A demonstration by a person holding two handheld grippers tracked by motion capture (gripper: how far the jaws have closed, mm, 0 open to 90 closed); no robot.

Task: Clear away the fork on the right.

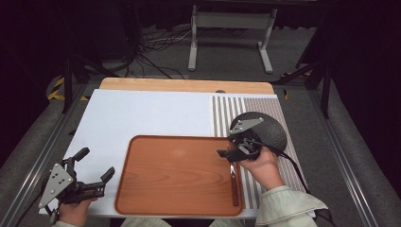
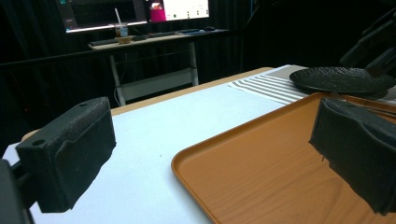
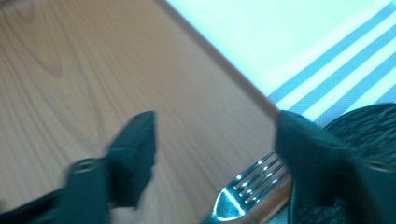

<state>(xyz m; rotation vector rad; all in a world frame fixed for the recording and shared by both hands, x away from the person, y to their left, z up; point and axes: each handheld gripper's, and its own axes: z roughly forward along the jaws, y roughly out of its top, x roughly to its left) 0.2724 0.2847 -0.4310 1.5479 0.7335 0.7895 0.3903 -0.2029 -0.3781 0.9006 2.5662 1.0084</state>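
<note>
- At the right edge of the wooden tray [image 1: 179, 175], a fork [image 1: 234, 184] lay along the inner rim, tines pointing away from the person toward the dark plate [image 1: 267, 127].
- The right gripper [image 1: 231, 152] hovered just above the tine end, its jaws spread wide with nothing between them; in the right gripper view the fork [image 3: 243, 191] showed between the two pads, untouched.
- The plate rested on the striped mat [image 1: 265, 109], just beside the tray's far right corner.
- The left gripper [image 1: 97, 170] idled over the white board [image 1: 142, 113] left of the tray, jaws also spread and empty.
- Judged step: lining up to grasp the fork.
- Next it would need to drop lower, straddle the fork's neck squarely, then close without scraping the rim.
</note>
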